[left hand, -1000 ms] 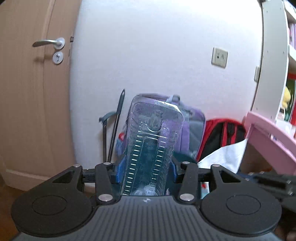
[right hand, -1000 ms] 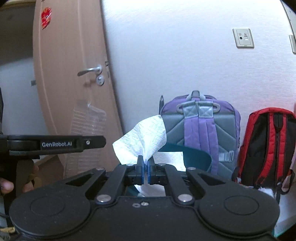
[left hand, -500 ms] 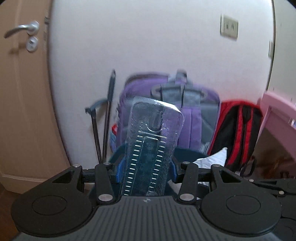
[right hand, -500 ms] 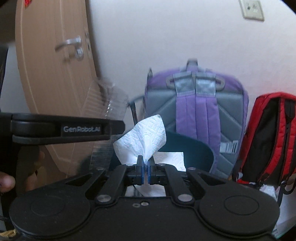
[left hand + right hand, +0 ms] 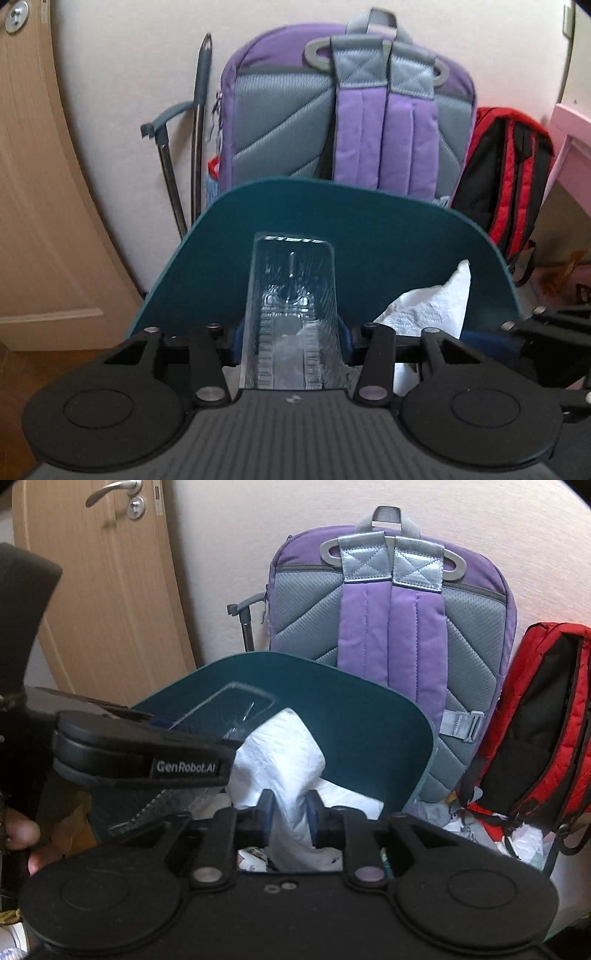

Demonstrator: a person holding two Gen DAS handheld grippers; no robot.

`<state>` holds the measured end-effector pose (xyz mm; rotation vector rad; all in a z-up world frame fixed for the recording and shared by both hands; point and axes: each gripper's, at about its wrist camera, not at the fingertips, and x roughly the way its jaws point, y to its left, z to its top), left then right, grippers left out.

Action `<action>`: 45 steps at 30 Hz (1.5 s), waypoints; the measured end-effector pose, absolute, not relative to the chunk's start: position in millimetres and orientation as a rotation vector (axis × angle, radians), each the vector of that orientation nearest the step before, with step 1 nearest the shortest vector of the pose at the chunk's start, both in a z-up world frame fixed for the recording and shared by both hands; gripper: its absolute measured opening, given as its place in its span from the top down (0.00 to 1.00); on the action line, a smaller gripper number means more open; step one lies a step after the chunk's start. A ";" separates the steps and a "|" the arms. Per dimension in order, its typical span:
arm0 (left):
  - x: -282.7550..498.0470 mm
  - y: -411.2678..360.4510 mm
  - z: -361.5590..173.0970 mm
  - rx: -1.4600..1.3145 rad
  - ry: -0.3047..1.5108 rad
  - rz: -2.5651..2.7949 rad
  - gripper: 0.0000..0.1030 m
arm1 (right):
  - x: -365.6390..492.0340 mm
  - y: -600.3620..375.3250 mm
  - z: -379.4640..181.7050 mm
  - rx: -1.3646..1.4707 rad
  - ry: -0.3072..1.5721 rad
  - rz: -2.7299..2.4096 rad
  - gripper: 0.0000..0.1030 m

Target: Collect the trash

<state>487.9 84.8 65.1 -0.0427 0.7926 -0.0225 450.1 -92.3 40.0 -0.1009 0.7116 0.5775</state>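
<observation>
My left gripper [image 5: 291, 343] is shut on a clear plastic container [image 5: 291, 295] and holds it over a dark teal bin; the bin's raised lid [image 5: 332, 236] stands behind. The container also shows in the right wrist view [image 5: 236, 709]. My right gripper [image 5: 290, 808] has its fingers spread a little, with a crumpled white paper tissue [image 5: 280, 753] still between them over the same bin lid [image 5: 351, 720]. The tissue also shows at the right in the left wrist view [image 5: 432, 299]. The left gripper's body [image 5: 140, 753] is just left of the right one.
A purple and grey backpack [image 5: 347, 114] and a red and black backpack [image 5: 506, 166] lean on the wall behind the bin. A wooden door [image 5: 96, 590] is at left, pink furniture [image 5: 572, 147] at right. Bits of trash [image 5: 480, 823] lie by the red backpack.
Both grippers have dropped and moved forward over the teal bin, whose lid now fills the middle of both views. The right fingers have parted around the tissue.
</observation>
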 end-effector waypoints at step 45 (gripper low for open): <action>252.0 72.7 155.8 -0.061 0.475 -0.037 0.04 | 273.8 -161.9 145.2 -0.029 0.446 0.507 0.49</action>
